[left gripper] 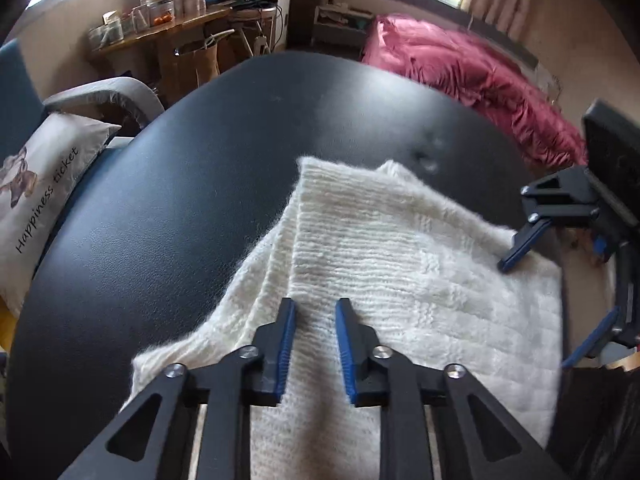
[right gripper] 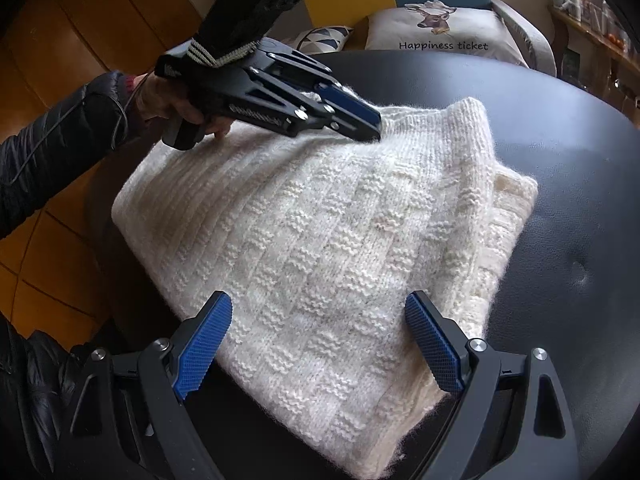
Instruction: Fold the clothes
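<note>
Left wrist view: the left gripper (left gripper: 316, 308) hangs over the folded white sweater (left gripper: 400, 264), its fingers a narrow gap apart with nothing pinched between them; the sweater lies toward the near right of the black table (left gripper: 180, 184), bare surface open to the left and beyond; the right gripper (left gripper: 560, 304) stands over the sweater's right edge, fingers wide. Right wrist view: the right gripper (right gripper: 320, 340) straddles the sweater's (right gripper: 320, 220) near edge, pads apart and not pressing; the left gripper (right gripper: 372, 124) tips onto the far edge; bare table (right gripper: 560, 200) lies to the right.
</note>
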Tool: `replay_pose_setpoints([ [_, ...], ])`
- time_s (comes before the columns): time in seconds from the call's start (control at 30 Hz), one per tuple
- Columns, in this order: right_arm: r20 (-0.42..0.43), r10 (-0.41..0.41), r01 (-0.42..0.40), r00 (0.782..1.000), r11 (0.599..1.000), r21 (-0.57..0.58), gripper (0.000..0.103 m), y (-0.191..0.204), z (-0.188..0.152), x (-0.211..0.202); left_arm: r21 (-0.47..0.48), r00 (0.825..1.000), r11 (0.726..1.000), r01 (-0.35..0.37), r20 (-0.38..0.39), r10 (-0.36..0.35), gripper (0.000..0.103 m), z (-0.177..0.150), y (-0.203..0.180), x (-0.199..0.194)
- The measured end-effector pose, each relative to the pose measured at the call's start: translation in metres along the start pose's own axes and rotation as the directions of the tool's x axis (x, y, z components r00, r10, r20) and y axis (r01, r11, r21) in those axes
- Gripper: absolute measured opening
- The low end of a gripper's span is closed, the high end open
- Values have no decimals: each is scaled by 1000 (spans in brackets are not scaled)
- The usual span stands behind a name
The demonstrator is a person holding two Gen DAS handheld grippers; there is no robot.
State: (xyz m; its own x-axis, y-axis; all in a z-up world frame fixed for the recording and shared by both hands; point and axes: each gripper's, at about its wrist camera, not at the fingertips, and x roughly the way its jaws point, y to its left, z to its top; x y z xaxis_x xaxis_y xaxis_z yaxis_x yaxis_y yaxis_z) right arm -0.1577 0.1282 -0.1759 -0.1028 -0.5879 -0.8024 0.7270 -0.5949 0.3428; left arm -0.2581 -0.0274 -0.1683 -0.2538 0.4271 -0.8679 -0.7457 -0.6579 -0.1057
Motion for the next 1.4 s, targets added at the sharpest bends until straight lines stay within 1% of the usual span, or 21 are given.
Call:
replay_pose_setpoints([
  [0.03, 1, -3, 3, 1000, 1000, -1, 91, 1, 0, -1, -7, 1000, 1000, -14, 1, 14, 2, 1, 1, 2],
  [0.07, 4, -8, 8, 1000, 1000, -4, 91, 2, 0, -3, -11, 999, 999, -31, 16, 31, 0, 1, 1, 0],
  [0.13, 18, -20, 20, 1000, 1000, -11, 91, 4, -1, -10, -18, 995, 998, -66, 74, 67, 0, 1, -2, -11],
  [0.2, 46, -23, 24, 999, 1000, -13, 91, 4, 0, -18, -29, 986, 996, -90, 138, 93, 0, 1, -5, -27],
  [0.27, 62, -17, 18, 998, 1000, -6, 91, 3, -1, -20, -44, 979, 992, -117, 161, 123, 0, 3, -3, -31],
  [0.47, 66, -30, 27, 997, 999, 36, 91, -7, -5, -21, -30, 976, 978, -206, 69, 208, 0, 6, -1, 6],
  [0.57, 66, -3, 0, 998, 999, 54, 91, -7, -3, -15, -56, 972, 974, -221, 71, 224, 0, 7, 1, 12],
  [0.63, 25, -57, 56, 998, 998, 31, 91, -3, -7, -2, -62, 969, 970, -234, 70, 238, 0, 7, -2, 8],
  [0.67, 31, -65, 64, 997, 998, 16, 91, 0, -8, -1, -68, 965, 967, -245, 76, 250, 1, 6, -2, 3],
  [0.73, 34, -66, 65, 997, 998, 13, 91, 2, -9, -5, -100, 954, 957, -272, 103, 282, 4, 3, -1, -14],
  [0.83, 65, -37, 33, 997, 997, 64, 91, -5, -10, -26, -183, 931, 937, -298, 160, 327, 10, -6, 4, -51],
  [0.87, 85, -26, 20, 996, 997, 71, 91, -5, -11, -35, -208, 923, 932, -297, 188, 336, 11, -12, 4, -66],
  [0.9, 98, -15, 8, 995, 997, 71, 91, -4, -12, -42, -226, 919, 931, -286, 212, 333, 11, -21, 1, -79],
  [0.97, 123, 13, -20, 992, 998, 55, 91, 1, -16, -57, -249, 917, 936, -247, 251, 309, 12, -41, -9, -102],
  [1.03, 134, 39, -43, 990, 999, 27, 91, 7, -17, -64, -246, 921, 943, -223, 263, 286, 12, -61, -22, -113],
  [1.1, 121, 40, -45, 992, 998, 37, 91, 11, -13, -48, -240, 934, 946, -217, 231, 272, 12, -82, -36, -107],
  [1.13, 110, 35, -40, 993, 998, 47, 91, 12, -11, -39, -240, 939, 942, -233, 197, 282, 12, -91, -41, -100],
  [1.23, 15, -63, 60, 998, 983, 176, 91, -10, -19, -7, -283, 940, 920, -272, 128, 317, 13, -118, -38, -76],
  [1.27, 44, -54, 45, 998, 980, 195, 91, -11, -21, -10, -318, 942, 914, -253, 137, 308, 13, -125, -34, -77],
  [1.33, 99, -41, 17, 994, 973, 229, 91, -14, -23, -17, -400, 941, 898, -184, 193, 279, 13, -133, -27, -97],
  [1.4, 101, -61, 35, 993, 971, 238, 91, -10, -21, -24, -463, 933, 877, -132, 241, 268, 13, -143, -23, -119],
])
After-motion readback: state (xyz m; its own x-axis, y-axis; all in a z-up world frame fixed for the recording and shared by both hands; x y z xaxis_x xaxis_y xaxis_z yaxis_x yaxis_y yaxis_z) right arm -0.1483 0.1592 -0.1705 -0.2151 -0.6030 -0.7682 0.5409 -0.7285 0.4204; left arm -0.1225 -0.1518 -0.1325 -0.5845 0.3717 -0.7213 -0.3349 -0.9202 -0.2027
